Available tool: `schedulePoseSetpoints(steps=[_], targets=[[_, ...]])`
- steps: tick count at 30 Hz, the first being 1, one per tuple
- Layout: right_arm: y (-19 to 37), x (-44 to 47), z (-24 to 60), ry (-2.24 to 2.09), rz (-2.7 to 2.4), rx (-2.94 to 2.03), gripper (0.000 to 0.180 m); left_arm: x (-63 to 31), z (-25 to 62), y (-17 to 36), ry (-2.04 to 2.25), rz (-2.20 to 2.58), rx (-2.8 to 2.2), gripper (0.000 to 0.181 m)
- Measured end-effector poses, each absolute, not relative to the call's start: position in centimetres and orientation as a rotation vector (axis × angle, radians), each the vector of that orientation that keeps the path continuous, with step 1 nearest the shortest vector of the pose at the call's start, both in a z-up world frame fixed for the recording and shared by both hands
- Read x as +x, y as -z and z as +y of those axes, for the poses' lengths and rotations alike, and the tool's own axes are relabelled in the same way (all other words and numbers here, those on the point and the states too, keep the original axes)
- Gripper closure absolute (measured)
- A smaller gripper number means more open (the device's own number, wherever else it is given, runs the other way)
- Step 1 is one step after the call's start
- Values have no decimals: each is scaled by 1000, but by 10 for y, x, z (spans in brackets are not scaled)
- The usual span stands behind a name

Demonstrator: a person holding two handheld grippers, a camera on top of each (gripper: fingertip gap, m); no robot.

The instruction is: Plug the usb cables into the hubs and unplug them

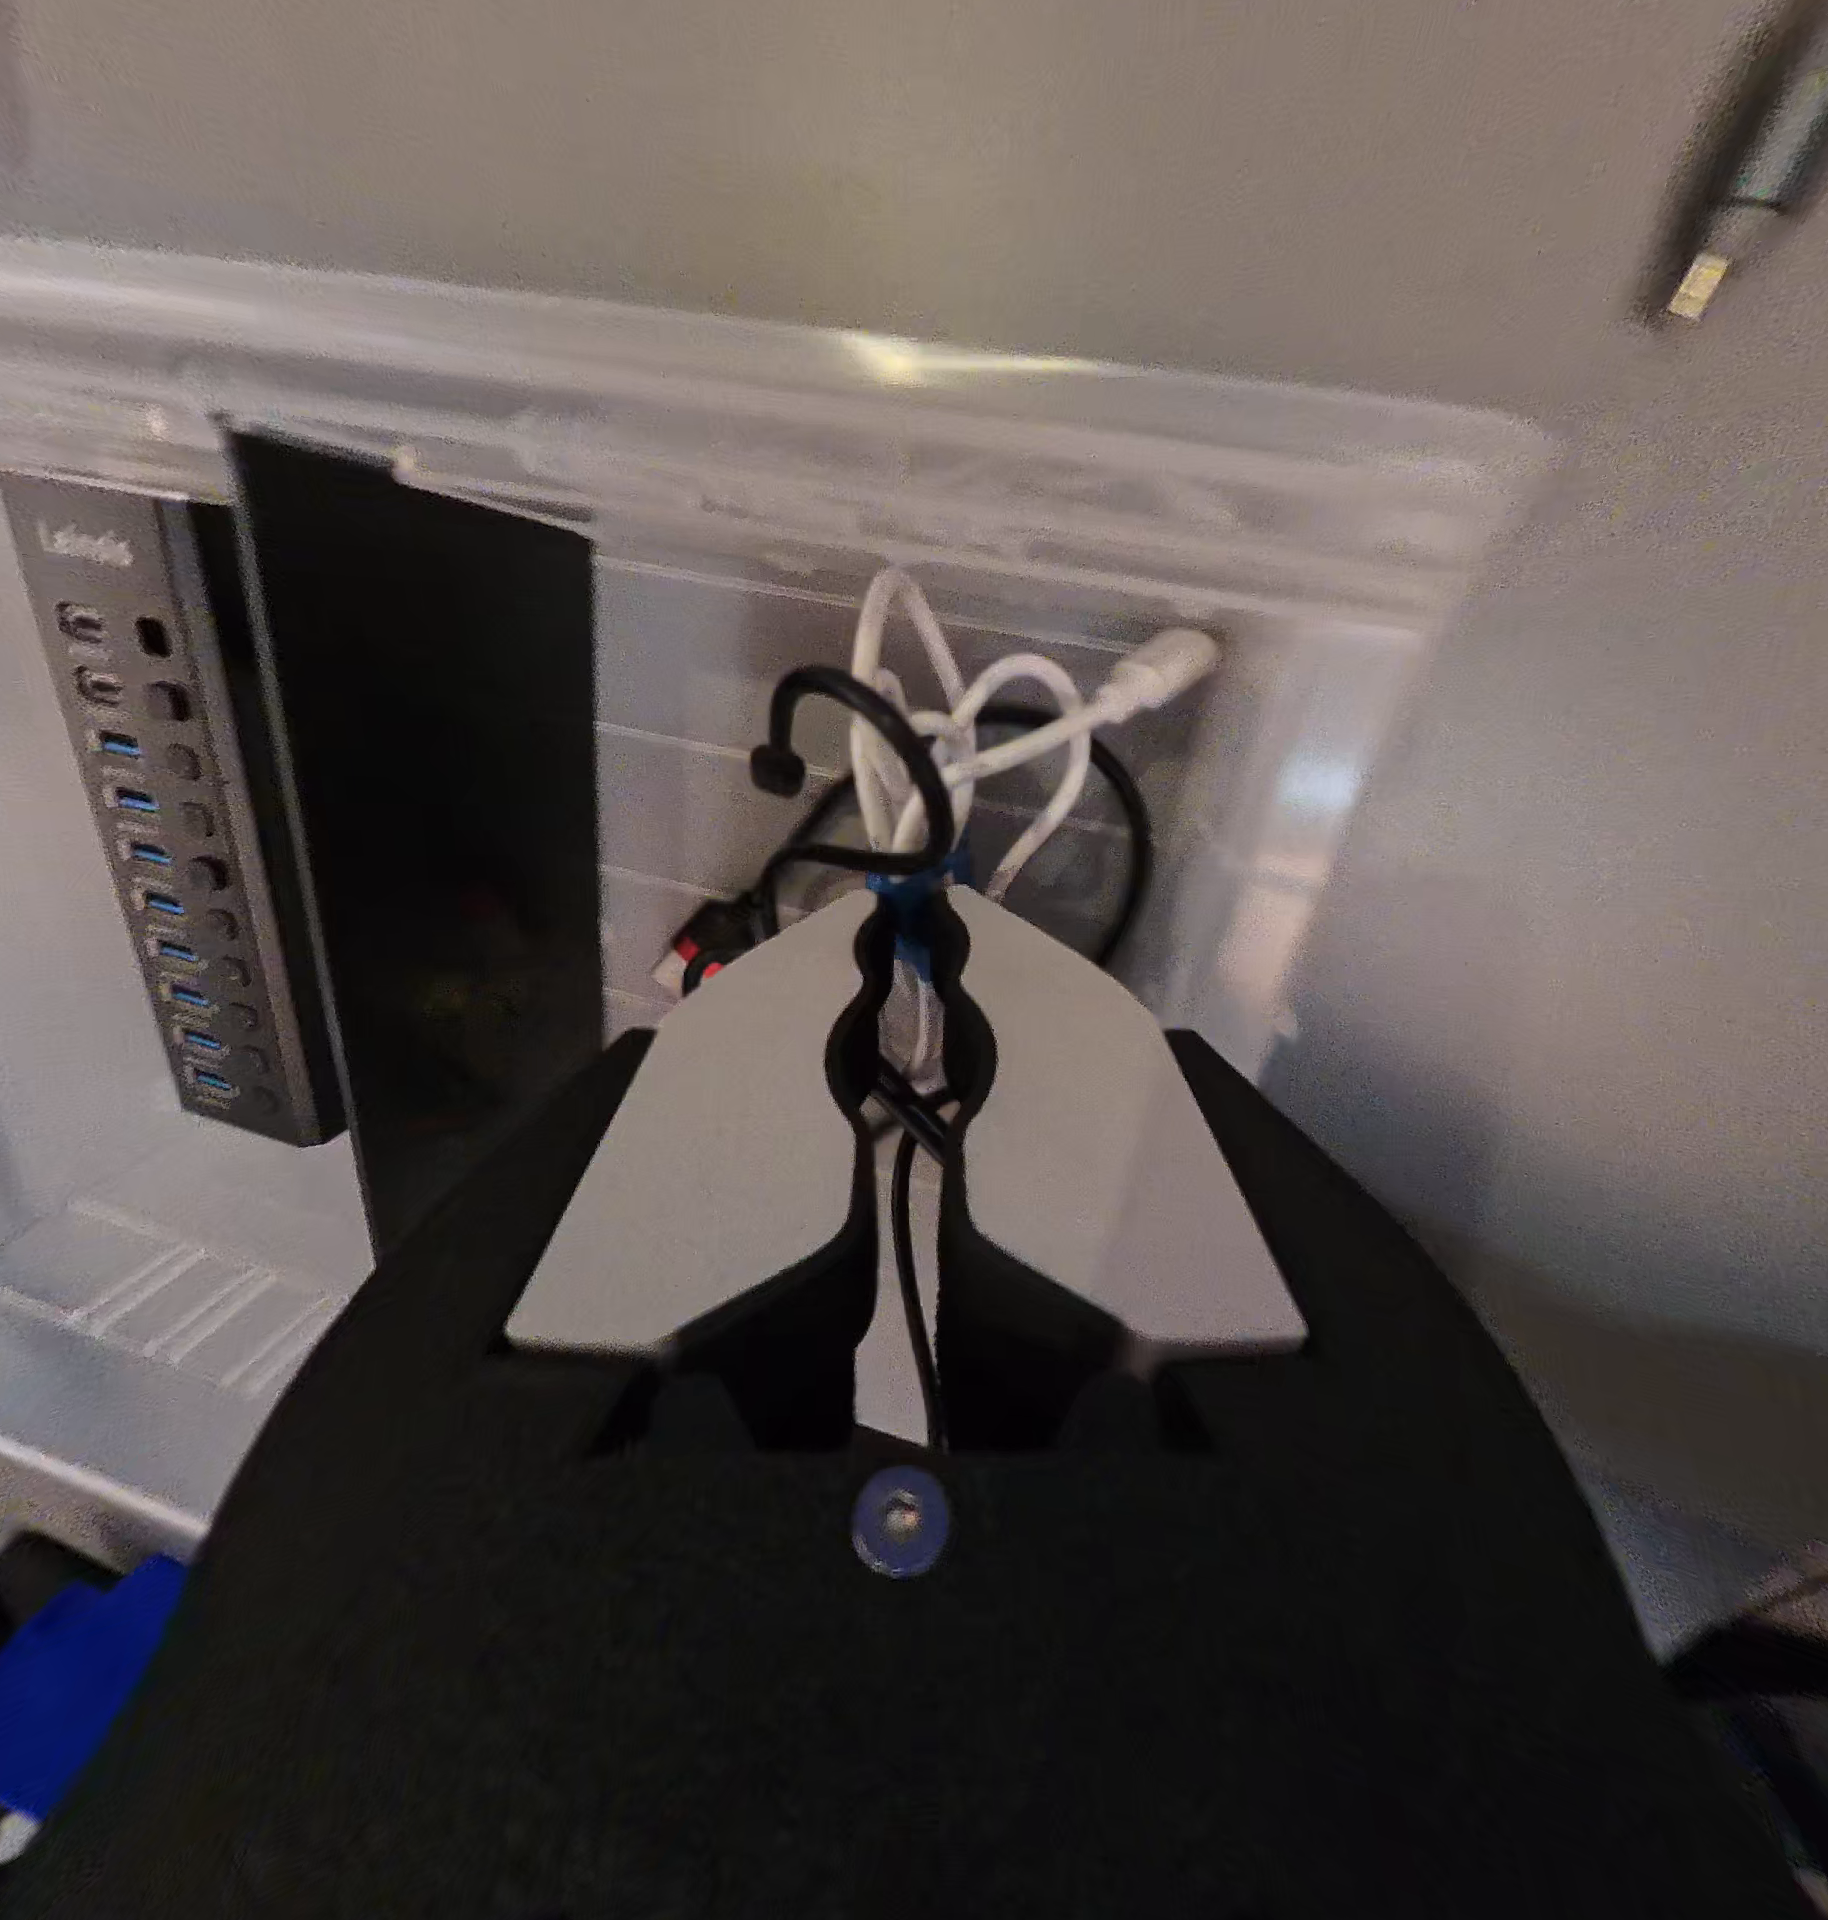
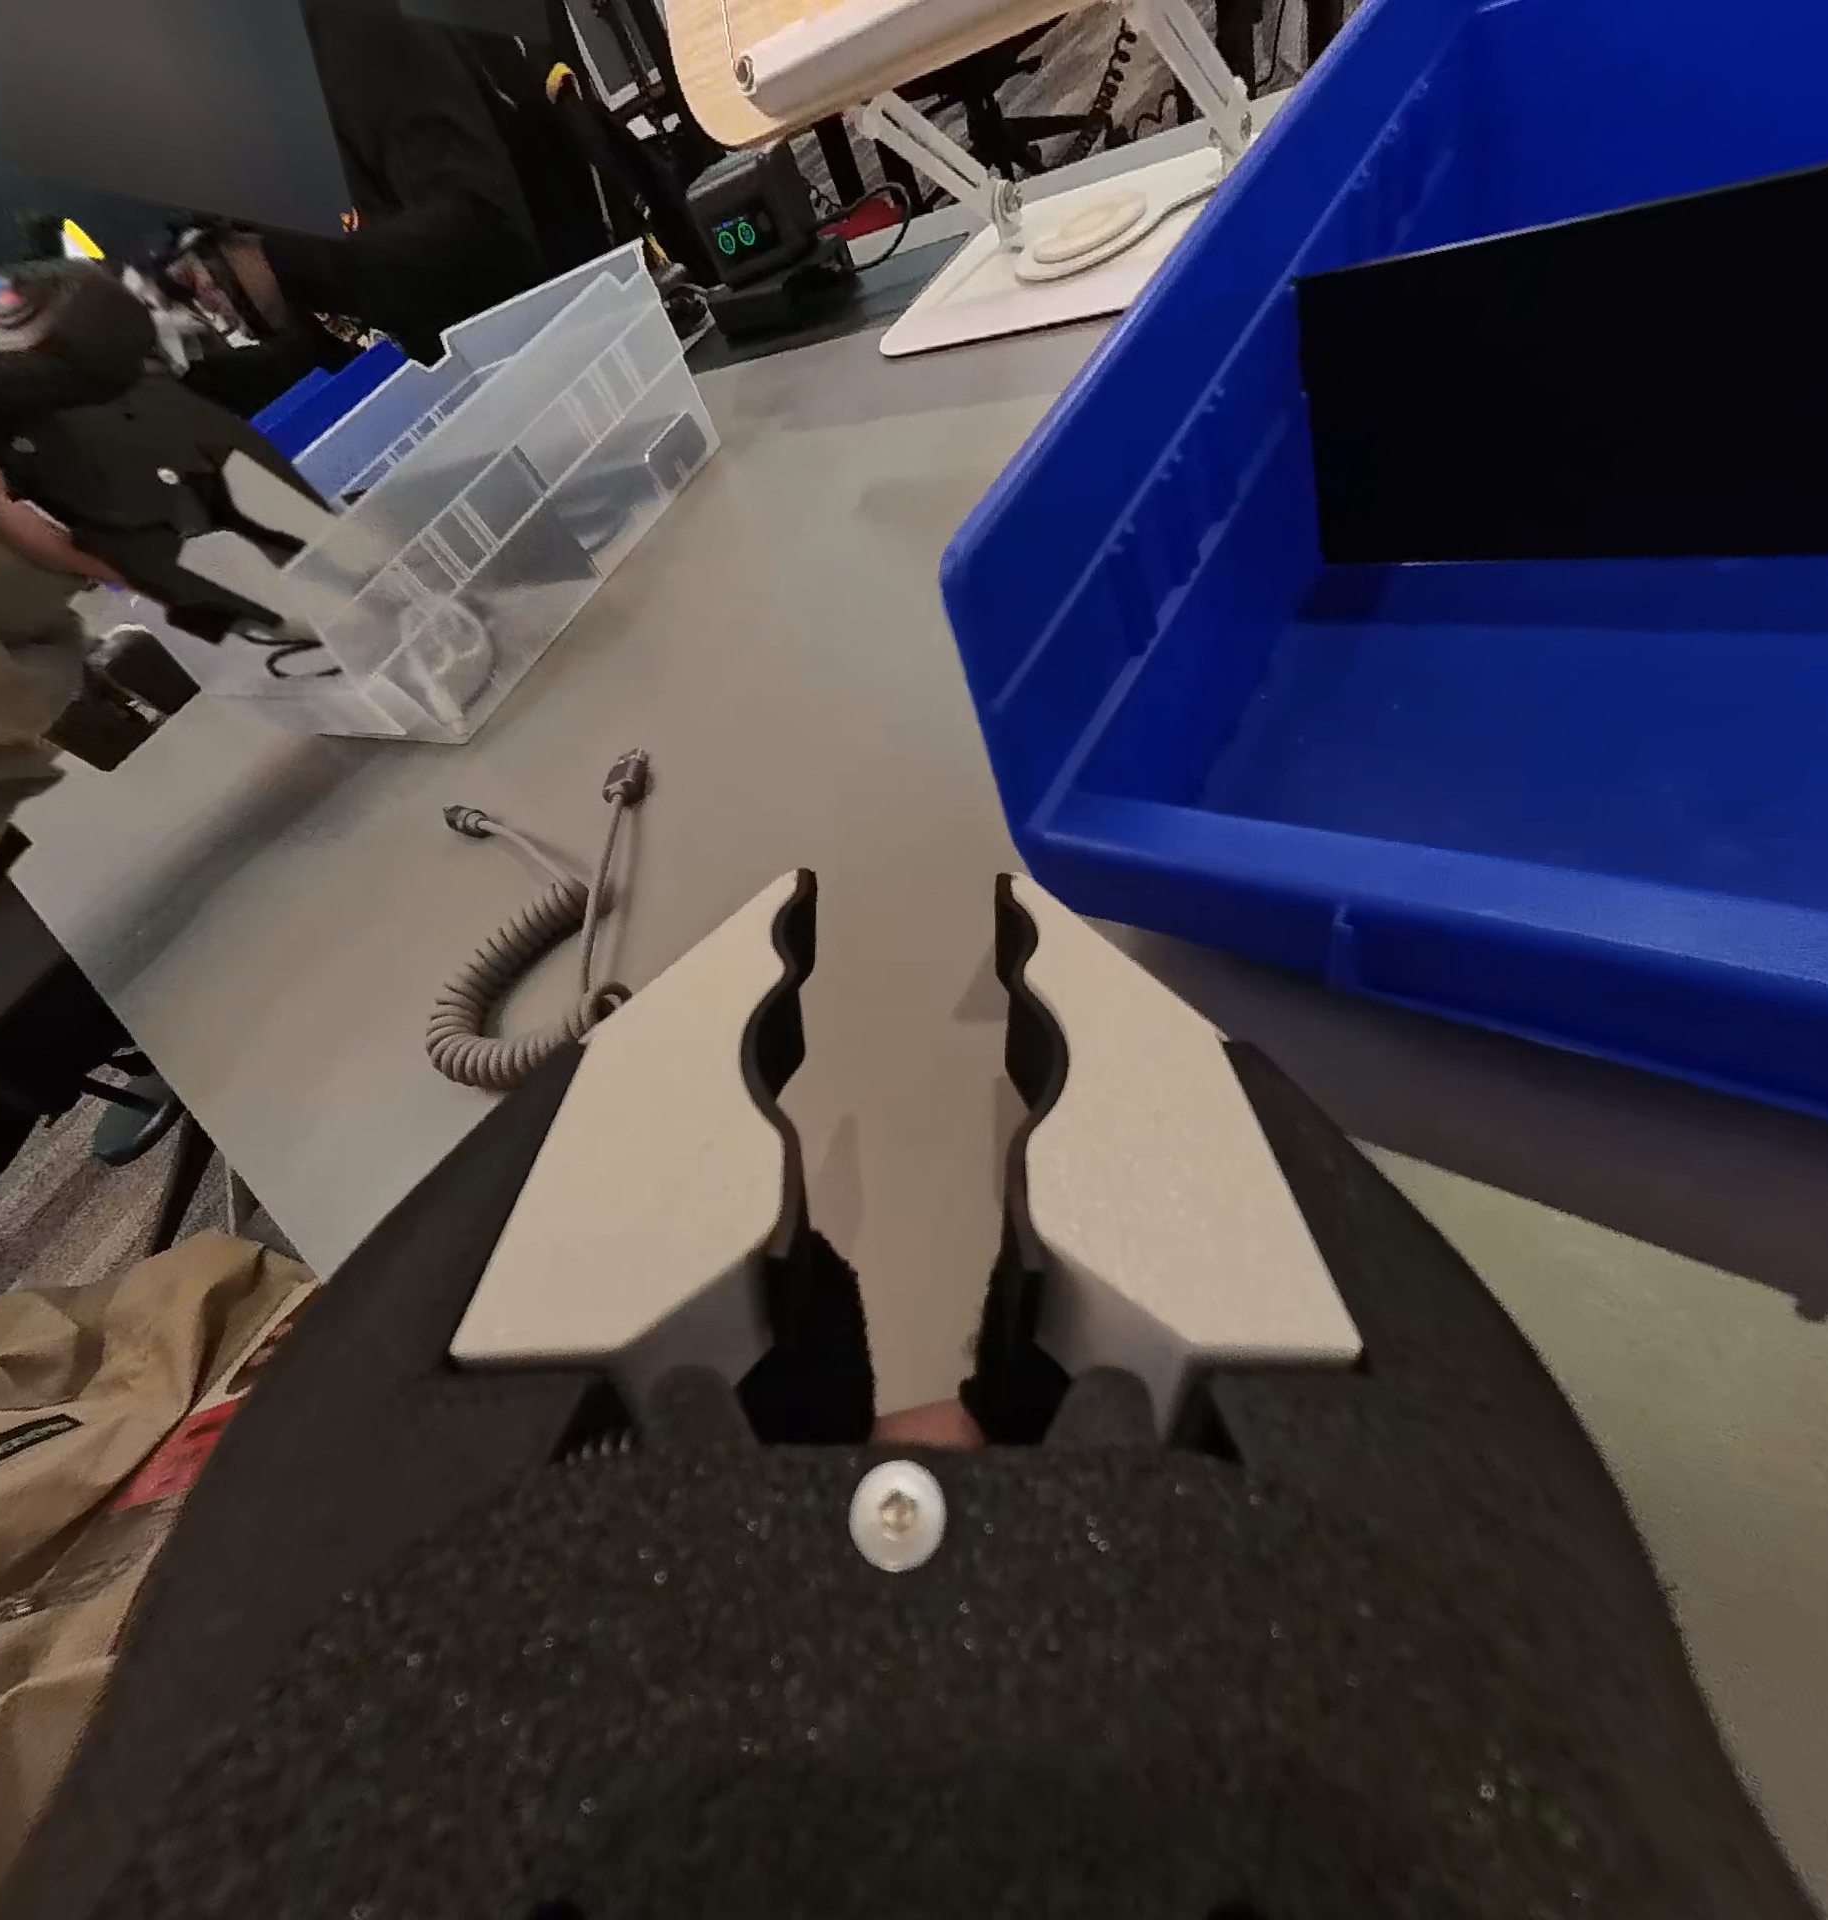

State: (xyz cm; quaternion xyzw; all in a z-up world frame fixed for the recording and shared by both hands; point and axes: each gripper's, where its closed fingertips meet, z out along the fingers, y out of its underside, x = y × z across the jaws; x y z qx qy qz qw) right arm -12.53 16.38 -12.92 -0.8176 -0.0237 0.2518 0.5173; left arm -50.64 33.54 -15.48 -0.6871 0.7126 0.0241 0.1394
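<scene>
My left gripper (image 1: pixel 910 914) is shut on a bundle of black and white cables (image 1: pixel 920 769) tied with a blue strap, held over a clear plastic bin (image 1: pixel 889 416). A grey USB hub (image 1: pixel 151 810) with a row of blue ports leans in the bin's left part, beside a black divider (image 1: pixel 422 810). My right gripper (image 2: pixel 905 883) is open and empty above the grey table. A grey coiled USB cable (image 2: pixel 515 997) lies on the table just left of it. The right wrist view shows the left gripper (image 2: pixel 235 613) far off at the clear bin (image 2: pixel 536 416).
A large blue bin (image 2: pixel 1149 582) with a black divider stands right of my right gripper. A white stand (image 2: pixel 1035 260) and a black device (image 2: pixel 754 239) sit at the table's far side. Tan fabric (image 2: pixel 110 1403) lies below the table's left edge. The grey cable's plug (image 1: pixel 1762 177) shows at the upper right. Some 40 cm of space lies between my two pairs of fingers.
</scene>
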Motion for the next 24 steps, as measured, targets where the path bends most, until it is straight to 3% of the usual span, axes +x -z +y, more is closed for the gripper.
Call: schedulePoseSetpoints(steps=[4, 8, 15, 24], targets=[[126, -131, 163, -606, -82, -1956, 146, -509, 326, 128, 12, 2092, -1975, 176], [125, -140, 164, -603, -119, -1955, 146, -502, 367, 54, 212, 1651, -1929, 177], [126, -146, 164, -604, -154, -1963, 146, -532, 325, 77, 194, 1852, -2001, 177], [126, -148, 164, -592, -160, -1966, 146, -445, 270, 4, 230, 1793, -1480, 177]])
